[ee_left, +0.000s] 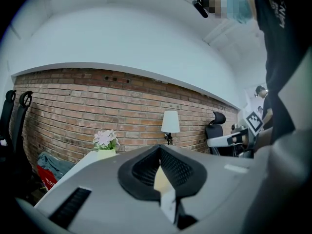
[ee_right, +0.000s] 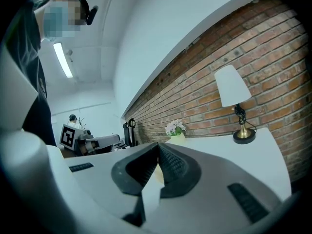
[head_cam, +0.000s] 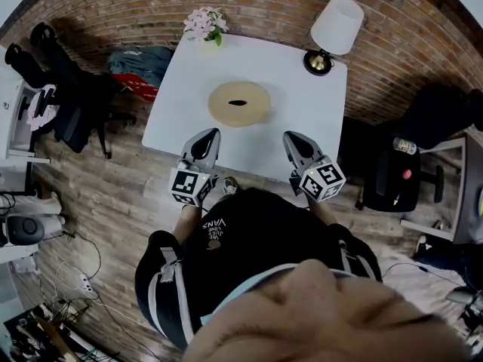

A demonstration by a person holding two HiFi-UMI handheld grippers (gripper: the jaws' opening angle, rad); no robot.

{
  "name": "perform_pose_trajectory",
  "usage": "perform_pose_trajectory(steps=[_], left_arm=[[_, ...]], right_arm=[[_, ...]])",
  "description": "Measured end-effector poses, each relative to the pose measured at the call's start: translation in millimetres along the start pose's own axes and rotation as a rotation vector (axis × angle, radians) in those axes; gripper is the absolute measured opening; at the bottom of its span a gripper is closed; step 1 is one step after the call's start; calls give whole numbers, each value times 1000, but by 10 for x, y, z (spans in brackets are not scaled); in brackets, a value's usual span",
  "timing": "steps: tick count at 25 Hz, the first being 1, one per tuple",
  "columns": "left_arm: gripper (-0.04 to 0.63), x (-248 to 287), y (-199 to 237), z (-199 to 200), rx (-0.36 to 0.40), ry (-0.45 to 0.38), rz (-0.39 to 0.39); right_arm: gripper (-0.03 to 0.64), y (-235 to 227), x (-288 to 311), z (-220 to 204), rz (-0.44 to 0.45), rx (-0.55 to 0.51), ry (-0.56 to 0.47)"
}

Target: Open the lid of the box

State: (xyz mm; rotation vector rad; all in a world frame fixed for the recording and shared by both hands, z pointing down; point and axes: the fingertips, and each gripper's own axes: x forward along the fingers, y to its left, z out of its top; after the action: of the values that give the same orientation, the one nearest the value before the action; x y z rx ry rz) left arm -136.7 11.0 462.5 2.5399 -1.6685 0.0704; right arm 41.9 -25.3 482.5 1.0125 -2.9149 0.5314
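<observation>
The round box sits in the middle of the white table, its lid seemingly on, with a dark slot at its centre. The left gripper and right gripper hang over the near edge, each clenched on nothing. A good approach is likely to open the jaws first. One gripper then steadies the box's wall while the other pinches the lid's rim and lifts it straight up.

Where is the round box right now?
In the head view, the round box sits in the middle of the white table, just beyond the left gripper and right gripper; the flowers stand behind it on the left, the lamp on the right.
</observation>
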Motion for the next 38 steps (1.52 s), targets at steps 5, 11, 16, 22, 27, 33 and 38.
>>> perform_pose_trajectory(steps=[5,11,16,22,27,33,38], left_arm=[[11,-7,222,-92,4,23,-36],[11,57,473,-126,9,42,-85],[11,156,602,-126,16,50,-133],[11,241,716,-140,26,51,-193],[11,262,769,-156,33,55,-242],[11,289,789,-192,25,56,-271],[11,381,698,-235,20,70,-284]], right_arm=[[3,36,169,-57,-39,12,-16],[3,56,333,-96,-98,43,-38],[3,42,439,-88,-138,51,-61],[3,51,561,-121,-182,54,-80],[4,86,605,-167,-218,73,-96],[5,89,591,-227,-235,69,-91],[5,-41,565,-276,-234,62,-70]])
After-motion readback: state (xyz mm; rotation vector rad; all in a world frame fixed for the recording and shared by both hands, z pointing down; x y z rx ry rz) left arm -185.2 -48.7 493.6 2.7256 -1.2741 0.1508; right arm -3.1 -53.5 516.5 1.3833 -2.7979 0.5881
